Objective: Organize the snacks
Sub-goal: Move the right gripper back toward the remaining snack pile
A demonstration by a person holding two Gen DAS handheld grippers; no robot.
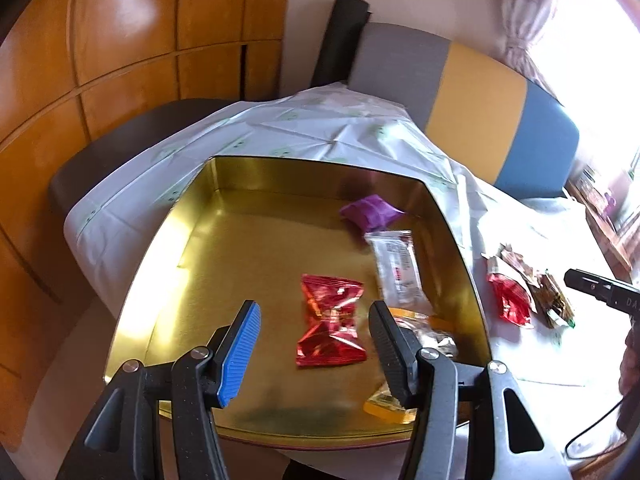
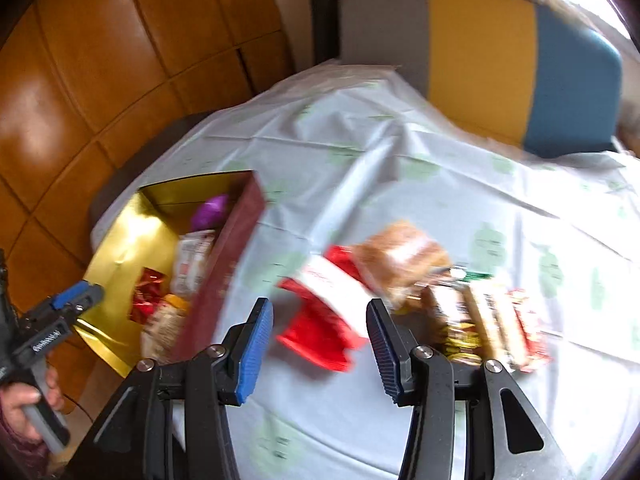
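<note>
A gold tin tray (image 1: 208, 264) with maroon outer walls (image 2: 224, 280) sits on the table. In it lie a red foil packet (image 1: 330, 324), a purple packet (image 1: 370, 212), a white packet (image 1: 396, 268) and an orange-clear packet (image 1: 404, 400). My left gripper (image 1: 314, 332) is open and empty above the tray, over the red foil packet. My right gripper (image 2: 320, 334) is open and empty above a red-and-white packet (image 2: 324, 316) on the cloth. A pile of several snack packets (image 2: 472, 300) lies to its right.
A white cloth with green prints (image 2: 360, 152) covers the table. A grey, yellow and blue chair back (image 2: 480, 48) stands behind it. A wooden cabinet (image 1: 120, 40) is at the left. A dark seat (image 1: 120, 140) is beyond the table's left edge.
</note>
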